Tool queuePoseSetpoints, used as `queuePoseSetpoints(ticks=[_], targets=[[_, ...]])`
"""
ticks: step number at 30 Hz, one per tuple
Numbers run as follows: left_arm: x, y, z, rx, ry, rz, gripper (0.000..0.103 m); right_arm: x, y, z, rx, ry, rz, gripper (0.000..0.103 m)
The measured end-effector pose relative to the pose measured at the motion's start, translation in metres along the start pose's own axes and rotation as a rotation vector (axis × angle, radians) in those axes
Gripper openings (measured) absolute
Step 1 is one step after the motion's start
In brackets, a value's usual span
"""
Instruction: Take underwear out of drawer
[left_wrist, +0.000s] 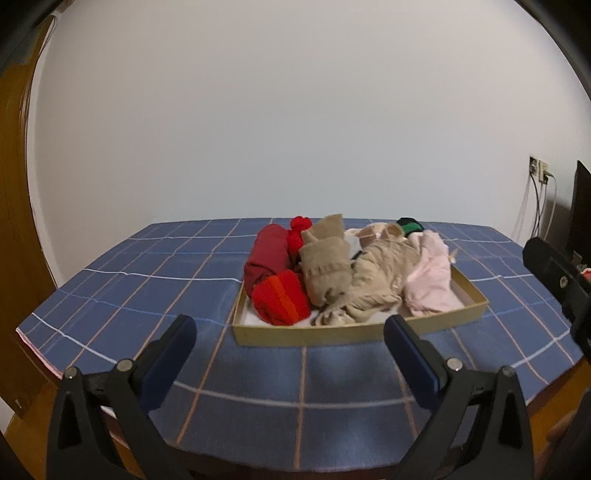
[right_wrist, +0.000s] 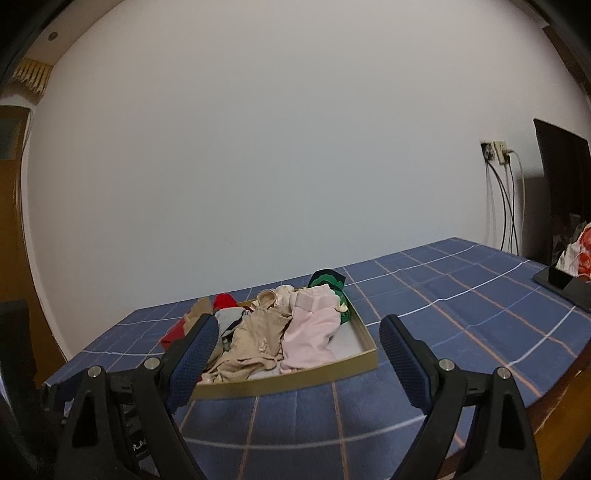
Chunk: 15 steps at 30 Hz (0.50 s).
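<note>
Both grippers wide apart, empty, short of the drawer (left_wrist: 343, 334).
Left gripper (left_wrist: 290, 334), right gripper (right_wrist: 298, 334): nothing between jaws. Pink underwear (right_wrist: 310, 338) sits by drawer's right edge, soft and floppy; I'd pinch a bunched fold.

left wrist: near table edge, low, facing straight at the drawer tray (left_wrist: 332, 334) front wall | right wrist: right of that, angled left toward tray (right_wrist: 295, 380) | shared: tray, tablecloth (left_wrist: 147, 280), wall
</note>
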<state>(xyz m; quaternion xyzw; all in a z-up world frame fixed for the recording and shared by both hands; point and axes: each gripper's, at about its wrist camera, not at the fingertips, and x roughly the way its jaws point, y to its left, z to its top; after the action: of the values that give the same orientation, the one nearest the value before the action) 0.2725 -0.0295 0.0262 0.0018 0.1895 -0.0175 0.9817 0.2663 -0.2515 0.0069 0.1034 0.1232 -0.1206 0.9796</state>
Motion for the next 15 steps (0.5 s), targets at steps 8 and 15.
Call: queuePoseSetpoints(ticks=[8,15], targets=[[-0.041,-0.003,-0.011,0.004,0.013,-0.039,0.103,-0.047,-0.004,-0.004,-0.031,-0.001,-0.022,0.091],[-0.072,-0.002,-0.02,0.009,0.026,-0.065,0.103,-0.081,-0.01,-0.005,-0.013,0.017,-0.017,0.091]])
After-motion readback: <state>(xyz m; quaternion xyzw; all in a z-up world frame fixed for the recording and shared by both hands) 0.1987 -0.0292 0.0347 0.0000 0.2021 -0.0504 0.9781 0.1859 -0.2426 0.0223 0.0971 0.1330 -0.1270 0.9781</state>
